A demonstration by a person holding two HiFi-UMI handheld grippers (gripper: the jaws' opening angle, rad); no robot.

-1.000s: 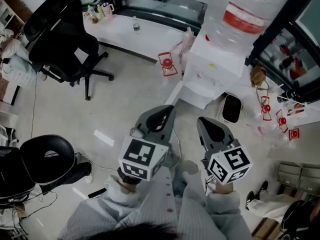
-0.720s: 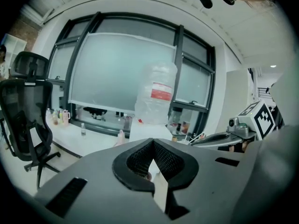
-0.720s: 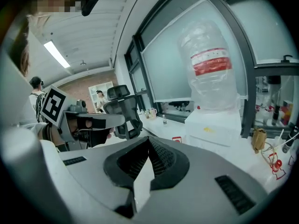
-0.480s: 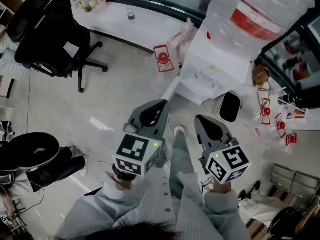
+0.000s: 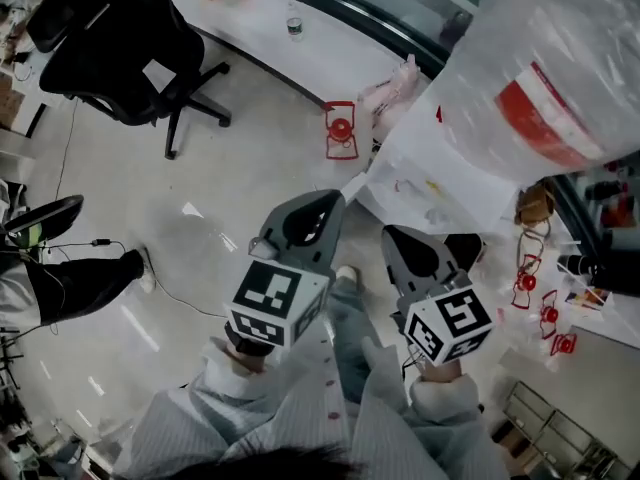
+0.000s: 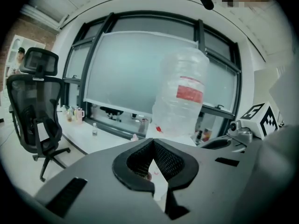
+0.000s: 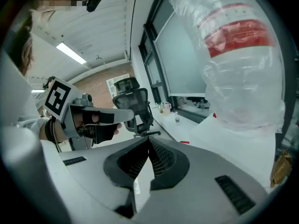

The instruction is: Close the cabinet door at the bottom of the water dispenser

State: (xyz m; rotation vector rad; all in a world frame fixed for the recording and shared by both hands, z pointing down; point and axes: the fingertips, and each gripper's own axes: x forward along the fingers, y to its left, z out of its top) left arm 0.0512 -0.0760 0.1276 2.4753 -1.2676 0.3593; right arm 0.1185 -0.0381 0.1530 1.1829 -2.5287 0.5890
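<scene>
The white water dispenser [image 5: 440, 173] stands at the upper right, topped by a large plastic-wrapped bottle [image 5: 545, 88] with a red label. A narrow white panel [image 5: 354, 185], the cabinet door, sticks out from its base toward me. My left gripper [image 5: 318, 204] and right gripper [image 5: 398, 236] hang side by side just short of the dispenser, both shut and empty. In the left gripper view, the left gripper [image 6: 152, 143] points at the bottle [image 6: 180, 97]. The right gripper [image 7: 149, 141] has the bottle [image 7: 243, 64] close on its right.
A black office chair [image 5: 120, 38] stands at the upper left by a long white ledge [image 5: 300, 53] with bottles. A red lantern-like item [image 5: 340, 128] sits on the floor left of the dispenser, more red ones [image 5: 545, 313] at right. Someone's dark-trousered leg [image 5: 70, 278] is at far left.
Both grippers have moved forward and lower toward the dispenser, which now looms larger and nearer. Their jaws stay shut.
</scene>
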